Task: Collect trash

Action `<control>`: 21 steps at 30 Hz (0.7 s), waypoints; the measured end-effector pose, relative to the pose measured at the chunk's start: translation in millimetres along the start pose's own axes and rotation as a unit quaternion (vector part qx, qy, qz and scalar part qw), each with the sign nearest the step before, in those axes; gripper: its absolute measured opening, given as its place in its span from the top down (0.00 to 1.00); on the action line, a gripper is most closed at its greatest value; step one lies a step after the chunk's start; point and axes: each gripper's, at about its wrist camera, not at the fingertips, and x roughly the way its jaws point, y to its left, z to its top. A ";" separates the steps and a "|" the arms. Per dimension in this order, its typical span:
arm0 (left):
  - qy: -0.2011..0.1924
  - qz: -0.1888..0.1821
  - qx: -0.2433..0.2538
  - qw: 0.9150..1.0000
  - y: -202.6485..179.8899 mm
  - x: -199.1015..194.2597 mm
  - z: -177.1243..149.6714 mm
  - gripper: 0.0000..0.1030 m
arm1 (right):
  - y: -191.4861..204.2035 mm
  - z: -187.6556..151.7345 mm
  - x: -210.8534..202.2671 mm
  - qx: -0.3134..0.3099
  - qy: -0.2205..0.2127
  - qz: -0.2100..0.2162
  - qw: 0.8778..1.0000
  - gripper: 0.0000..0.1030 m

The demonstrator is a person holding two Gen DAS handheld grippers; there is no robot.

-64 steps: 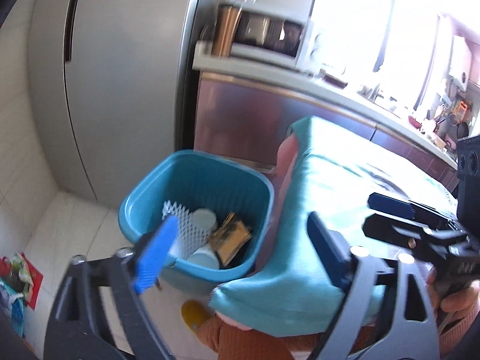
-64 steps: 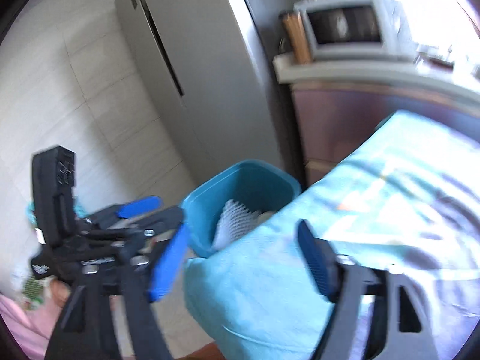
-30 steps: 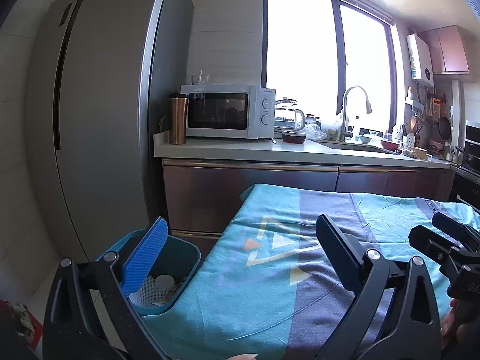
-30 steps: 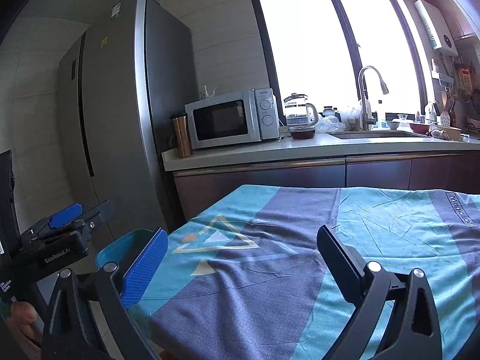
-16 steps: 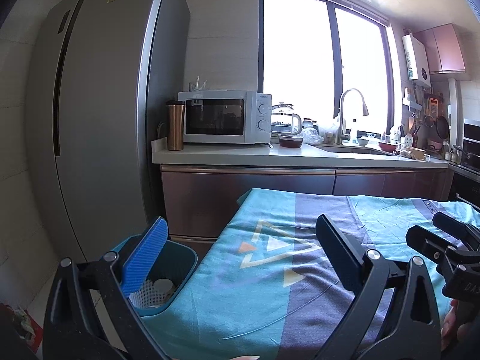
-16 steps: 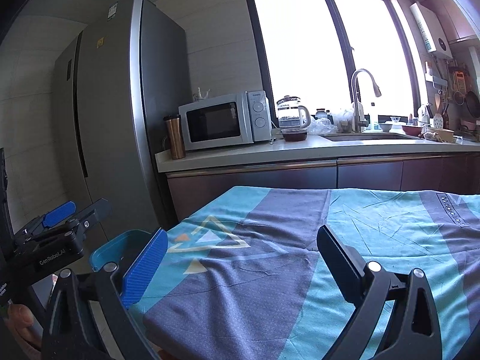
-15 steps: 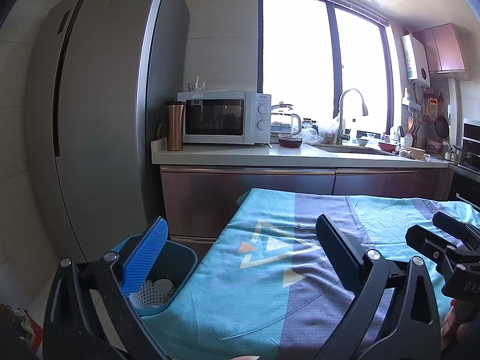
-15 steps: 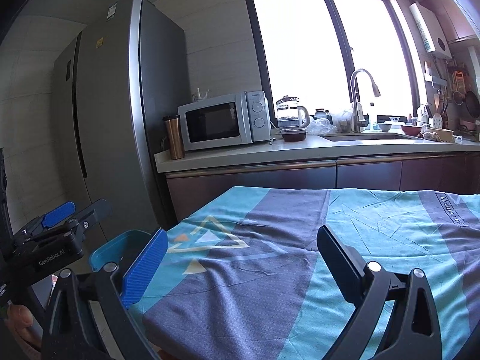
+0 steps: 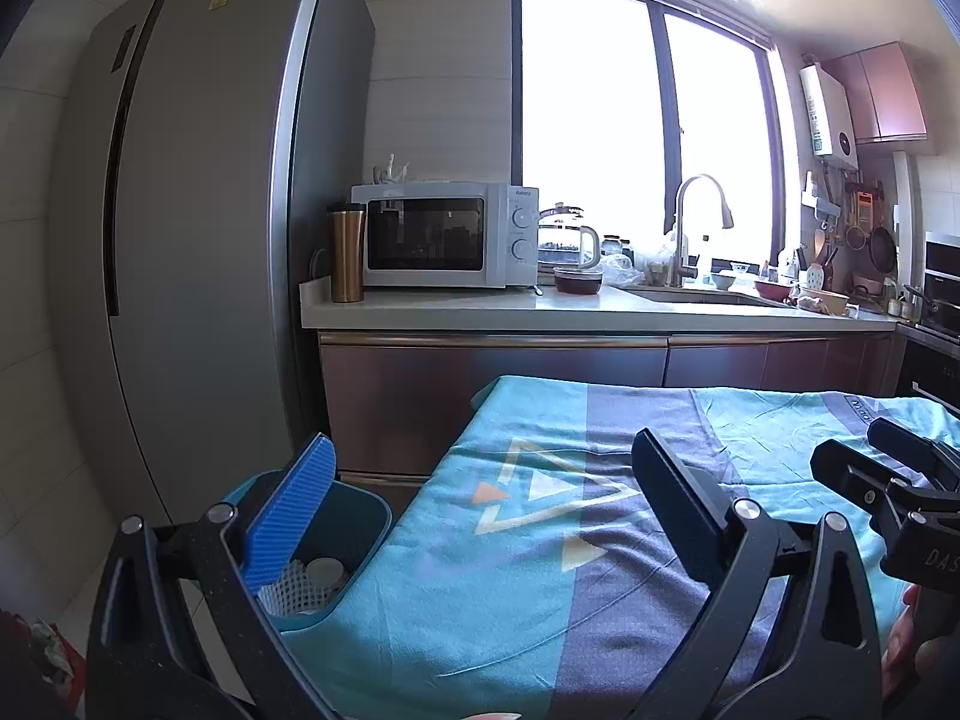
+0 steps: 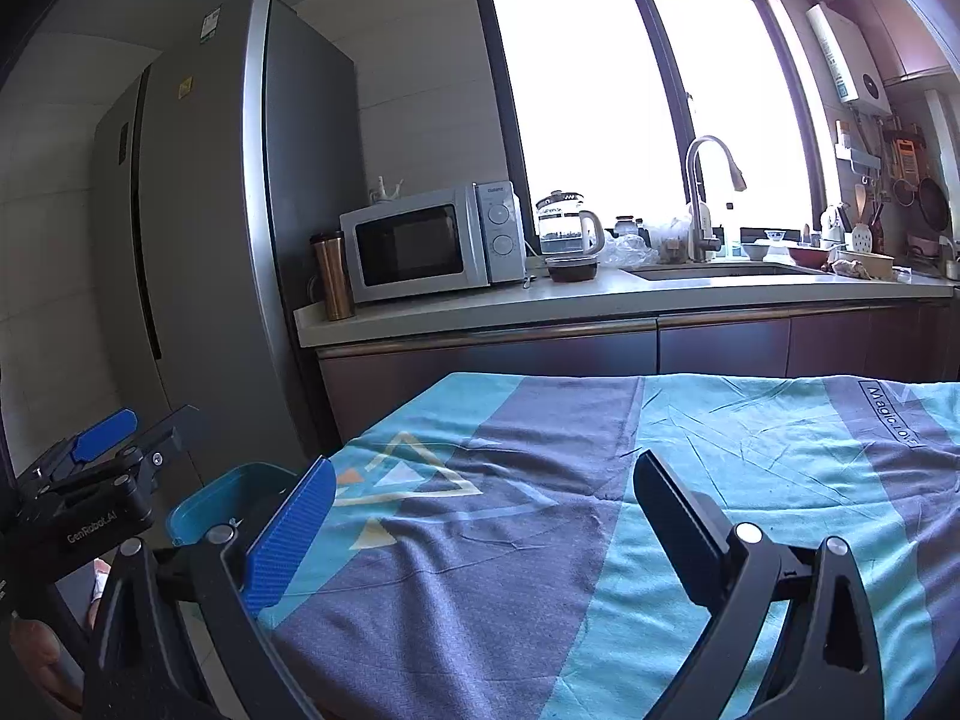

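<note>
Trash point(image 9: 303, 585) in the teal bin point(image 9: 375, 531): white foam netting and a pale round cup or lid, visible in the left wrist view. Bin stands on the floor against the left end of the table, below the tabletop edge, in front of the grey fridge point(image 9: 198, 276).

Left gripper point(image 9: 477, 507): jaws spread wide, nothing between them, held over the table's left end. Right gripper point(image 10: 480, 525): jaws equally wide, empty, held over the table.

Table covered by a teal and grey-purple cloth point(image 10: 690, 480) with a triangle print; cloth surface bare.

Behind: counter point(image 9: 600, 315) carrying a white microwave point(image 9: 447, 234), copper tumbler point(image 9: 347, 254), glass kettle point(image 10: 564, 225), sink tap point(image 10: 711, 192).
</note>
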 end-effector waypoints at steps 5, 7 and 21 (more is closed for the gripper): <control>0.003 -0.002 0.002 1.000 -0.8 1.0 -1.6 0.06 | -0.7 0.6 -0.7 -0.003 -0.001 -0.007 1.000 0.07; 0.004 -0.003 0.003 1.000 -1.2 1.6 -1.5 0.05 | -0.9 0.6 -0.9 -0.004 -0.001 -0.009 1.000 0.07; 0.008 -0.001 0.002 1.000 -2.7 3.6 -4.1 0.05 | -4.0 0.8 -0.9 -0.003 0.000 -0.010 1.000 0.07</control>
